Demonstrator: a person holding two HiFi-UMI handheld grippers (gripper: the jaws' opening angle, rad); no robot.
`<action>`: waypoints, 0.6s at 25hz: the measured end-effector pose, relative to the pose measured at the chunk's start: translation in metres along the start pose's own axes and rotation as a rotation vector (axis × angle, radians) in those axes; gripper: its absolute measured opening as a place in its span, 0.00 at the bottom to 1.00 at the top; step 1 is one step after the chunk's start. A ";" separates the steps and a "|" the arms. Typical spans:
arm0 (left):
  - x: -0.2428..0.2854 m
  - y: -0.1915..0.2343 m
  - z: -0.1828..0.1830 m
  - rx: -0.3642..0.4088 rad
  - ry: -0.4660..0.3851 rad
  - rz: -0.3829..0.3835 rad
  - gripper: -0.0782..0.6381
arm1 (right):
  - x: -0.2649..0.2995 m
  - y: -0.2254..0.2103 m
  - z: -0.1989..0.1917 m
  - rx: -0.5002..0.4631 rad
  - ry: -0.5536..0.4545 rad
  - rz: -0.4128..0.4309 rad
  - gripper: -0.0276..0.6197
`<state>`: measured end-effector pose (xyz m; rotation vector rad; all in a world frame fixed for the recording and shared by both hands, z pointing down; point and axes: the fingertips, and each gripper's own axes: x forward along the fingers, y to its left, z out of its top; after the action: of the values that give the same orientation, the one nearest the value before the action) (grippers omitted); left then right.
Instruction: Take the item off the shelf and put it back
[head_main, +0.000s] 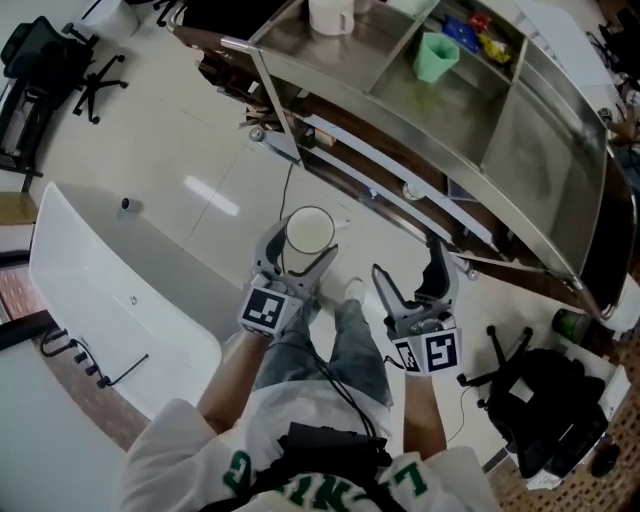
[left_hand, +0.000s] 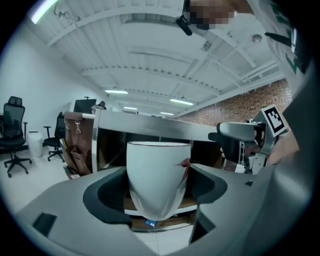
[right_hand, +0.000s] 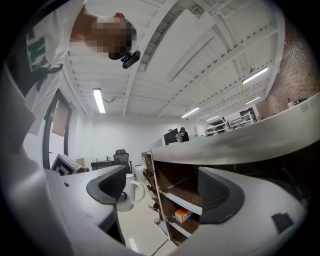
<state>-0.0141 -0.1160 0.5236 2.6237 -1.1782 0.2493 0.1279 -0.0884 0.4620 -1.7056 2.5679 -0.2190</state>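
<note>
A white mug (head_main: 309, 230) with a dark rim is held upright over the floor, in front of the steel shelf unit (head_main: 450, 110). My left gripper (head_main: 303, 245) is shut on it, one pad on each side of its body. In the left gripper view the mug (left_hand: 157, 175) fills the gap between the jaws, with a small red mark on its right side. My right gripper (head_main: 412, 276) hovers just to the right, open and empty. In the right gripper view the mug (right_hand: 131, 194) shows its handle at the left, and the shelf unit's top edge (right_hand: 240, 140) runs overhead.
On the shelf top stand a green cup (head_main: 435, 55), a white container (head_main: 332, 15) and small coloured items (head_main: 470, 35). An orange box (right_hand: 182, 216) lies on a lower shelf. A white curved table (head_main: 100, 280) is at the left, with office chairs (head_main: 40, 60) and a black chair (head_main: 545, 400).
</note>
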 end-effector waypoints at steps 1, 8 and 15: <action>0.011 0.006 -0.014 0.003 0.012 0.004 0.60 | 0.005 -0.004 -0.009 0.006 0.008 -0.001 0.75; 0.097 0.044 -0.107 0.033 0.095 0.005 0.60 | 0.034 -0.031 -0.051 0.019 0.030 -0.024 0.75; 0.173 0.062 -0.188 0.023 0.117 -0.010 0.60 | 0.043 -0.044 -0.102 0.013 0.029 -0.033 0.75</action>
<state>0.0433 -0.2216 0.7570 2.5946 -1.1293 0.4110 0.1390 -0.1354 0.5713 -1.7546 2.5538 -0.2624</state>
